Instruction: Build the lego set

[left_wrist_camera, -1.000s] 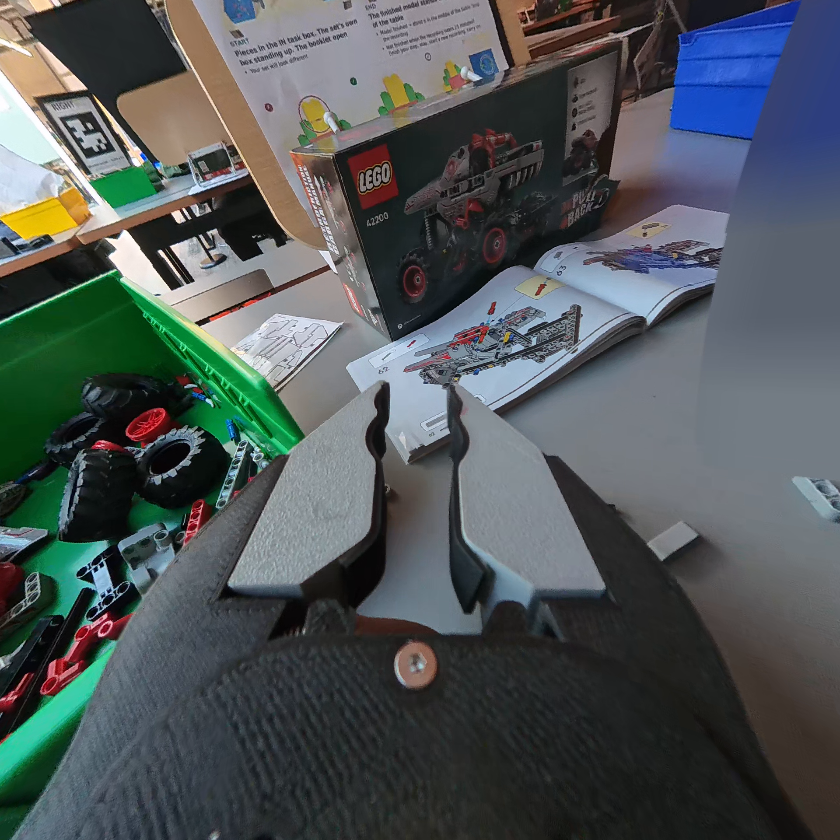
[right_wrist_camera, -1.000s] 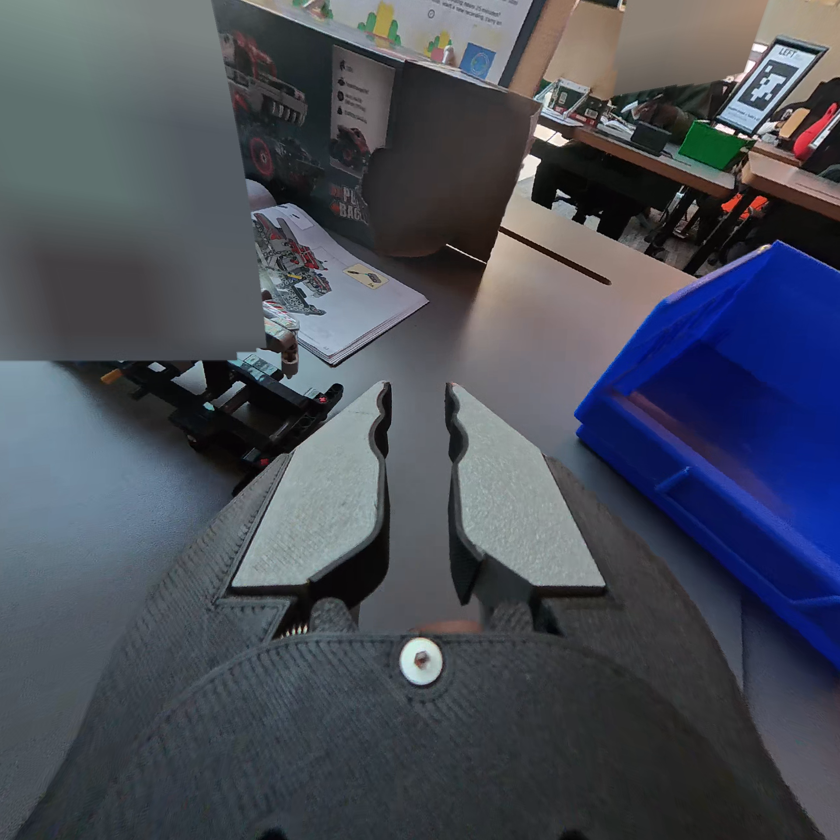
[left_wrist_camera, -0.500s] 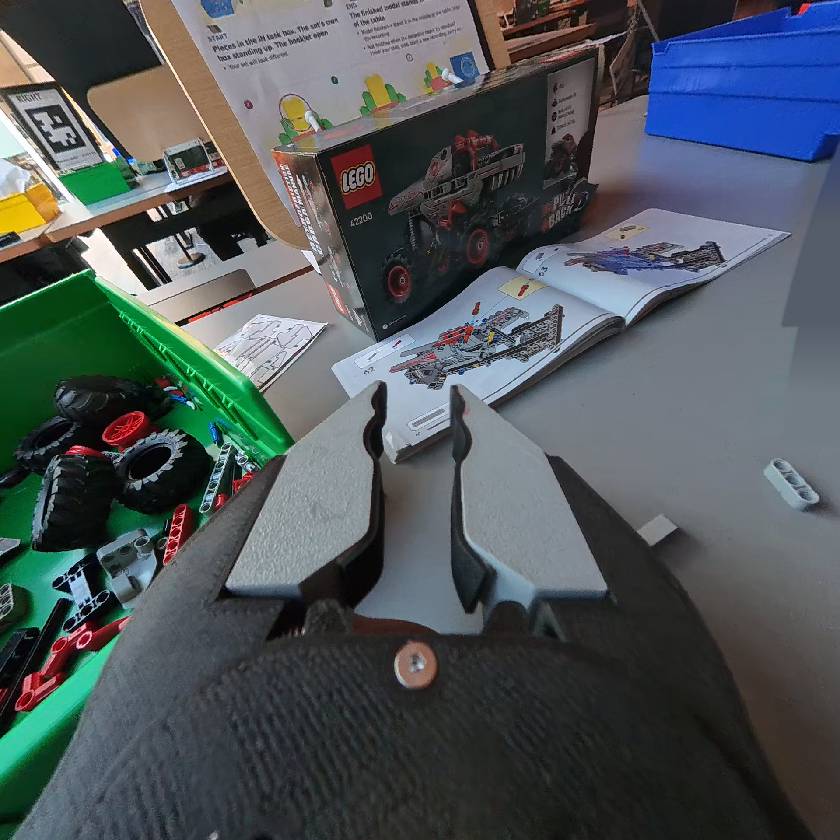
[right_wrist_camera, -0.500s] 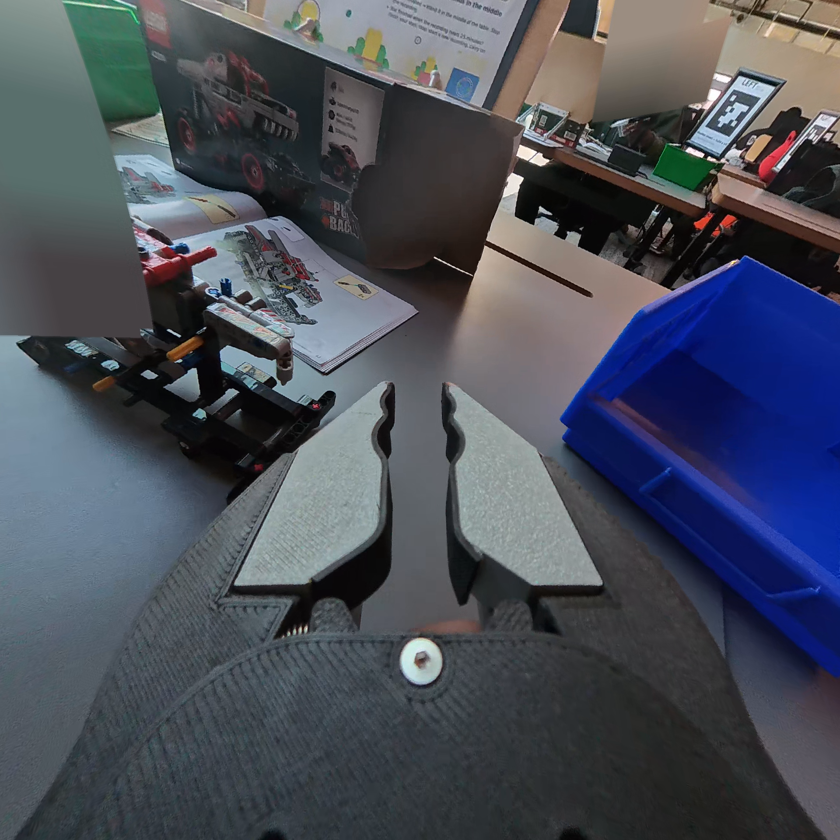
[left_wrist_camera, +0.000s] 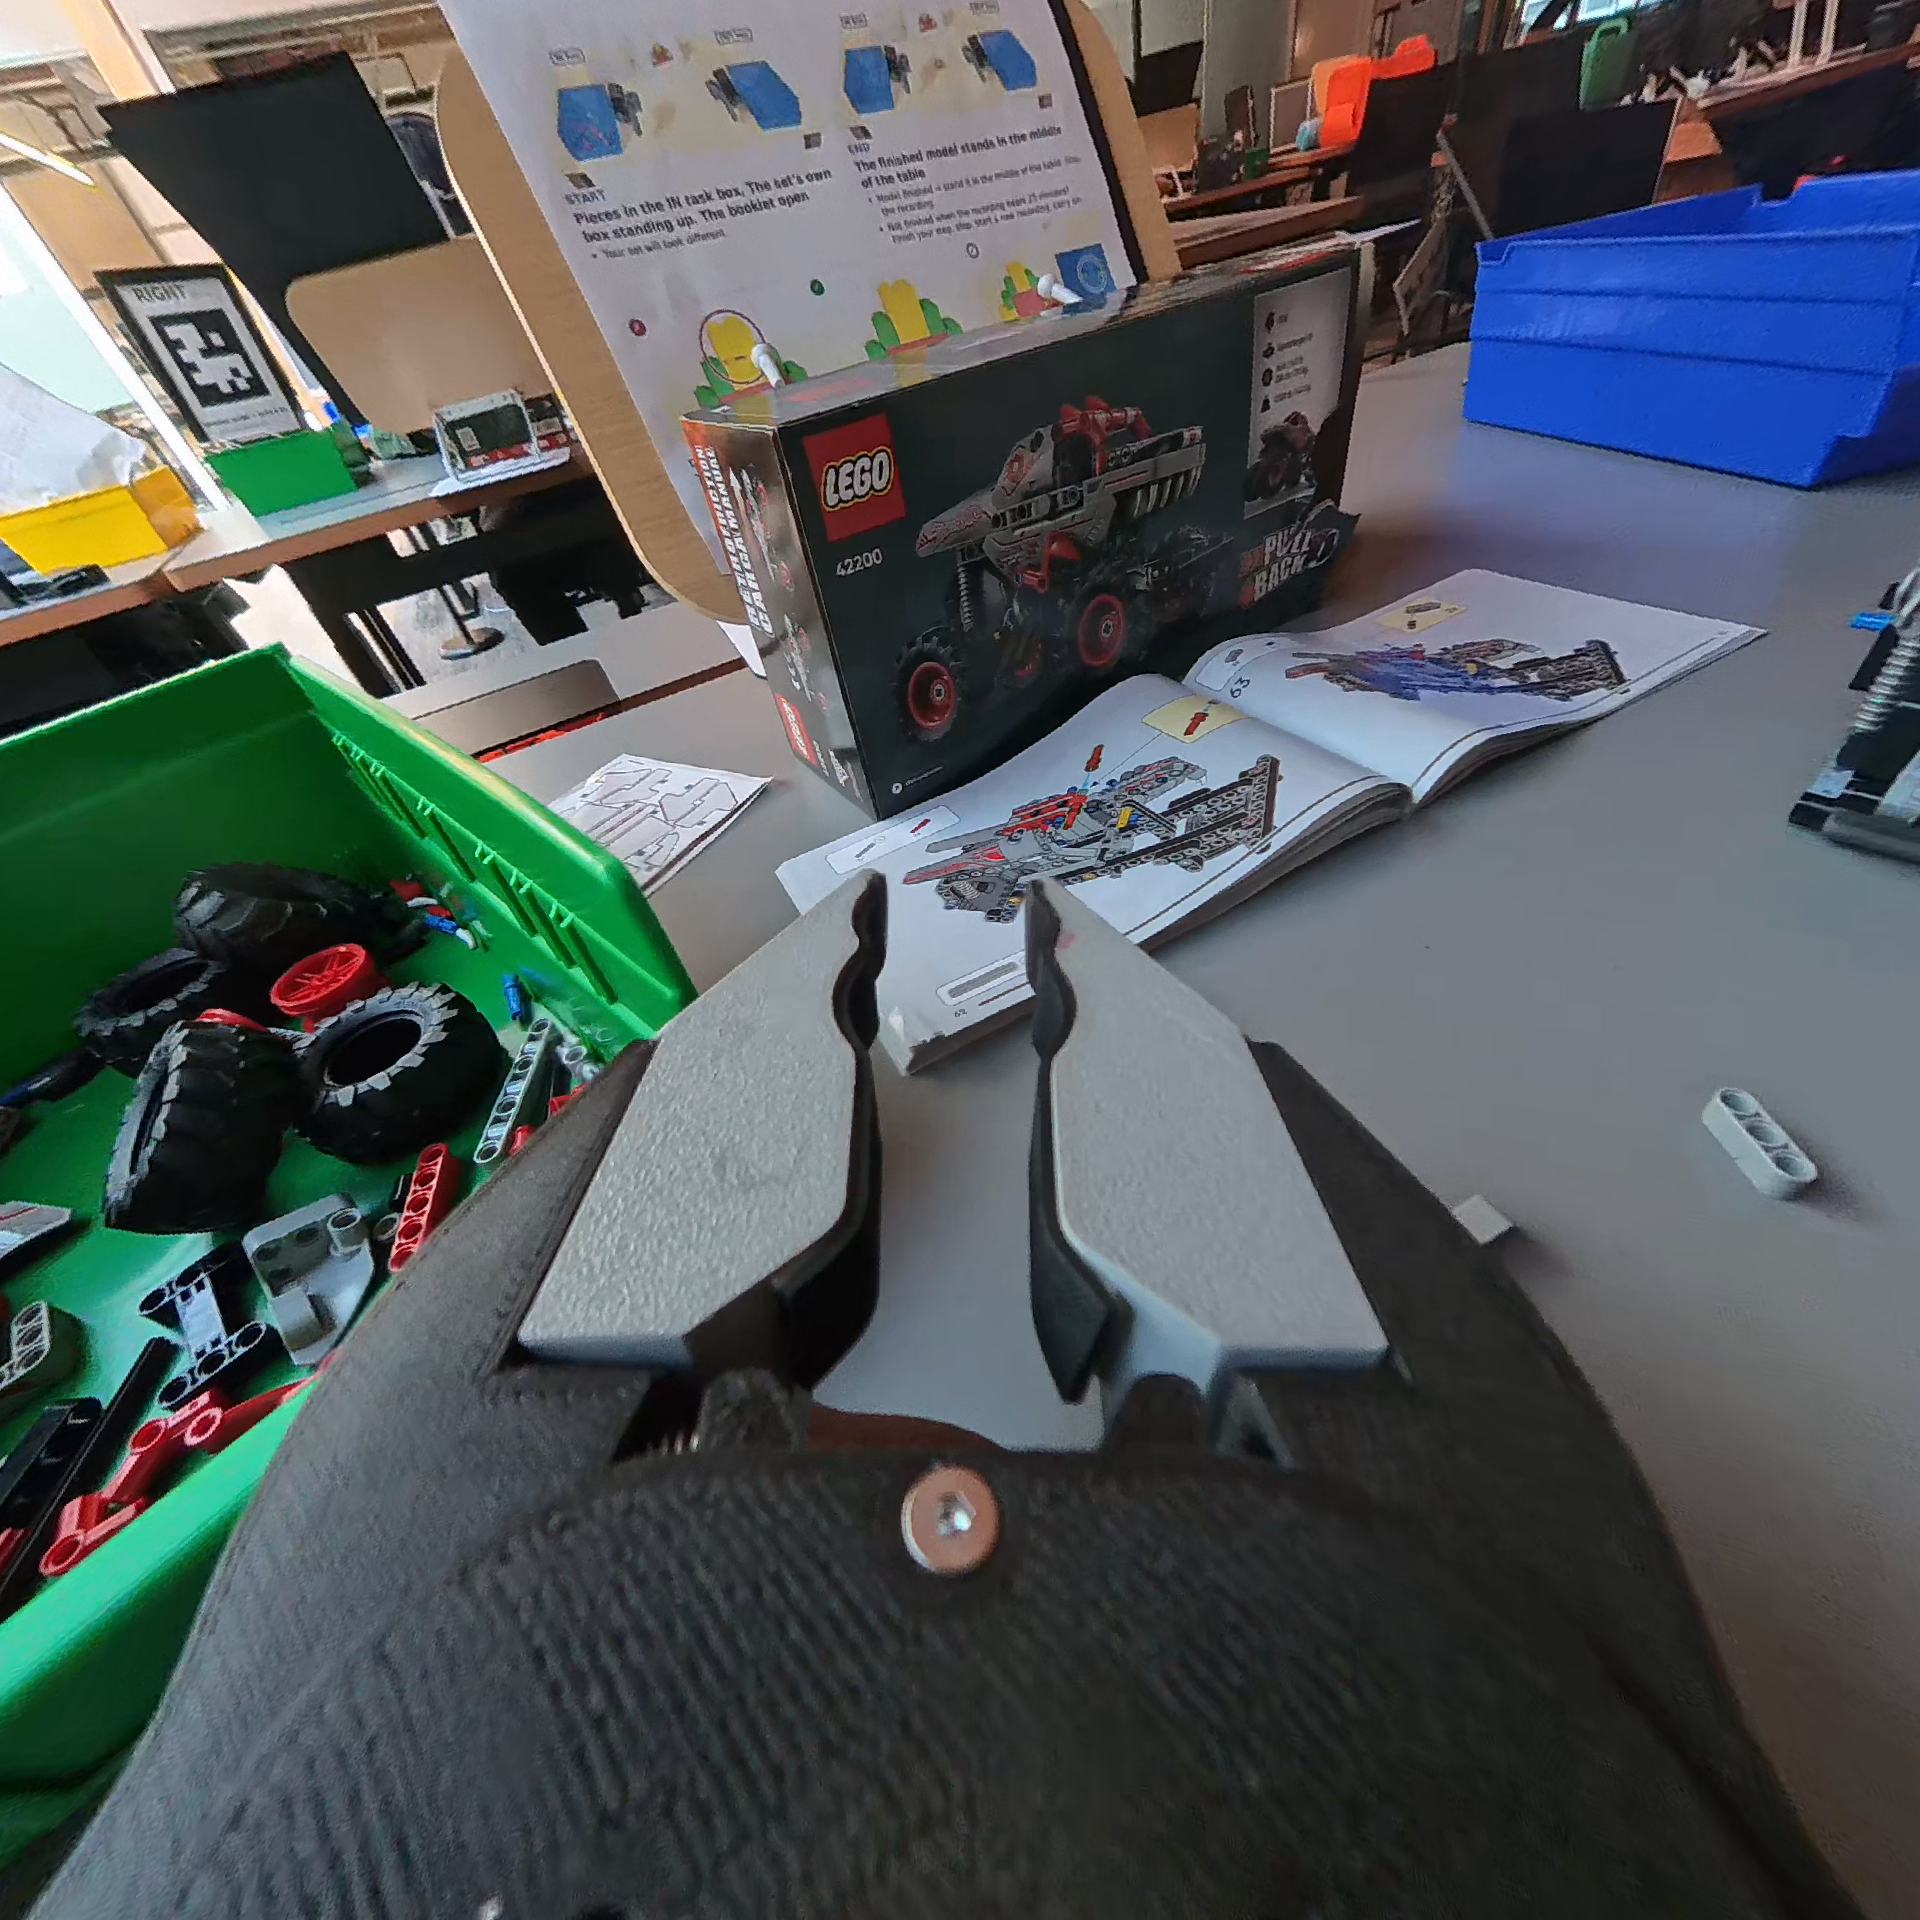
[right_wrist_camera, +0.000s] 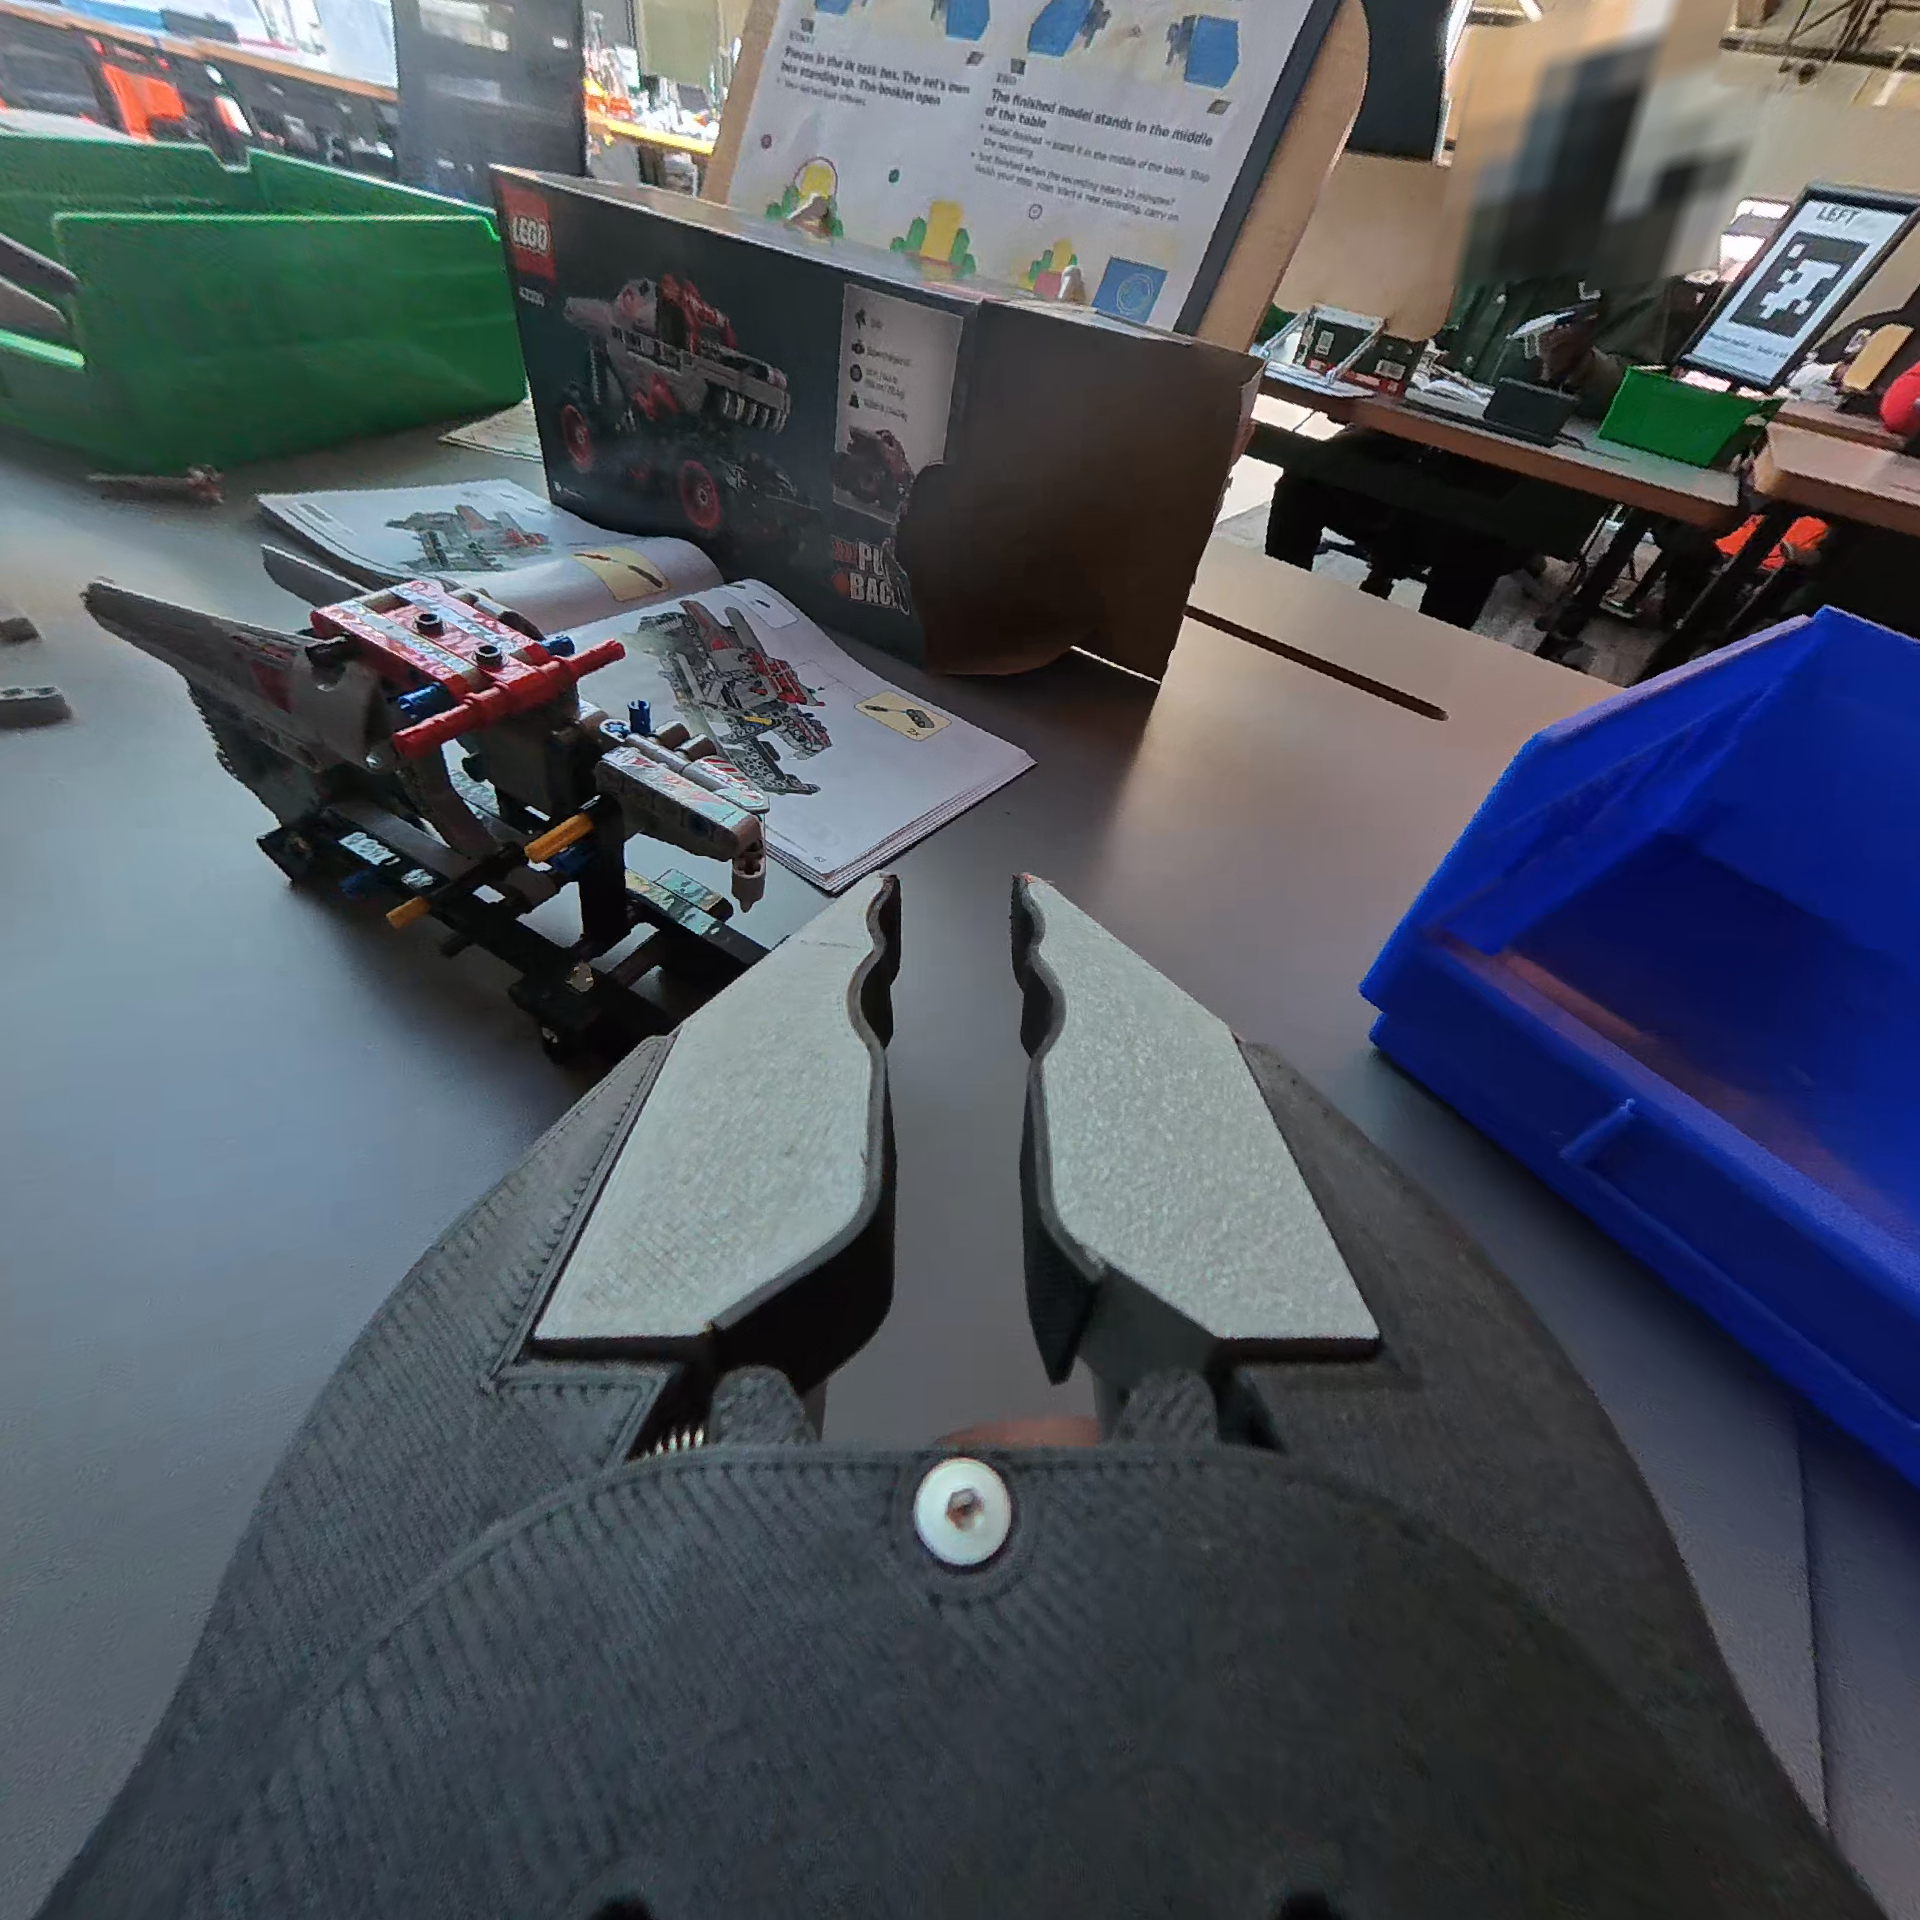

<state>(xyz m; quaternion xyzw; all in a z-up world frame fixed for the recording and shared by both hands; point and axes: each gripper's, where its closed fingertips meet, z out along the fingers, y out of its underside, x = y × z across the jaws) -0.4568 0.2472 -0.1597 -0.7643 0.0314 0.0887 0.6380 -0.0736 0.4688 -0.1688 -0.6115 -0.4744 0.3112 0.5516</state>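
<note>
Two hand-held grippers are hovering over a grey table (left_wrist_camera: 1558, 1039) midway through a toy truck build, both empty. The left gripper (left_wrist_camera: 954, 914) is standing with its jaws parted and nothing between them, pointing at the near corner of the open instruction booklet (left_wrist_camera: 1299, 769); the right gripper (right_wrist_camera: 954, 902) is likewise gaping with nothing held, aimed at bare tabletop between the half-built truck (right_wrist_camera: 468, 748) and a blue bin (right_wrist_camera: 1714, 987) on the right.

The half-built truck (a black frame carrying grey panels, a red top plate and stray yellow and blue pins) is sitting on the table just left of the right gripper's tips, touching the near edge of the booklet's right-hand page. It is still lacking wheels. The black tyres (left_wrist_camera: 384, 1070) and a red wheel hub (left_wrist_camera: 317, 982) are lying with loose red, grey and black parts in the green bin (left_wrist_camera: 499, 862) at the left gripper's left. A small grey three-hole beam (left_wrist_camera: 1759, 1141) is lying alone on the table to that gripper's right, with a smaller grey piece (left_wrist_camera: 1484, 1218) nearer its body. The set's box (left_wrist_camera: 1039, 582) is standing upright behind the booklet.

The step in hand appears to be a pause between placements, with the builder consulting the booklet or choosing the next piece. The next move would likely call for one gripper to pinch a small part, from the bin or the loose beam, while the other steadies the frame, since a light model may slide when pressed.
</note>
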